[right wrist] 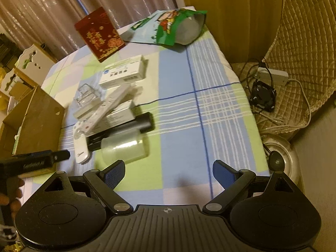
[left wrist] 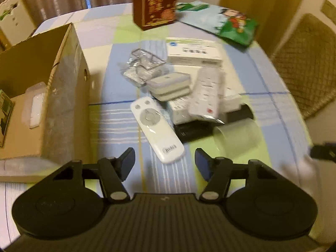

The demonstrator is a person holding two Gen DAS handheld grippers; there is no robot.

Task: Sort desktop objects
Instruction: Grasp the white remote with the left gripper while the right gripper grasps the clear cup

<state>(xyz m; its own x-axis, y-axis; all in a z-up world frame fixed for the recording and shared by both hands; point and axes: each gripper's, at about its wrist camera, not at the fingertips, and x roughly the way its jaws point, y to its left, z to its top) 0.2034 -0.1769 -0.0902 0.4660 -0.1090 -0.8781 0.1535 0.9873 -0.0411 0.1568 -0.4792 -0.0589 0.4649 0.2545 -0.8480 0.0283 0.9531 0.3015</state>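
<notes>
Remote (left wrist: 156,129) lies just ahead of left hand-held gripper (left wrist: 164,164), apparently untouched.

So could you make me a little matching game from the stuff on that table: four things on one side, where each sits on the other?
Things:
1. small white remote
2. red box
3. cardboard box
4. green snack bag

Places:
A. far right corner of the table, lying flat
B. left side of the table, open at the top
C. just ahead of the left gripper's open jaws
D. far end of the table, standing upright

Pairs: 1-C, 2-D, 3-B, 4-A
</notes>
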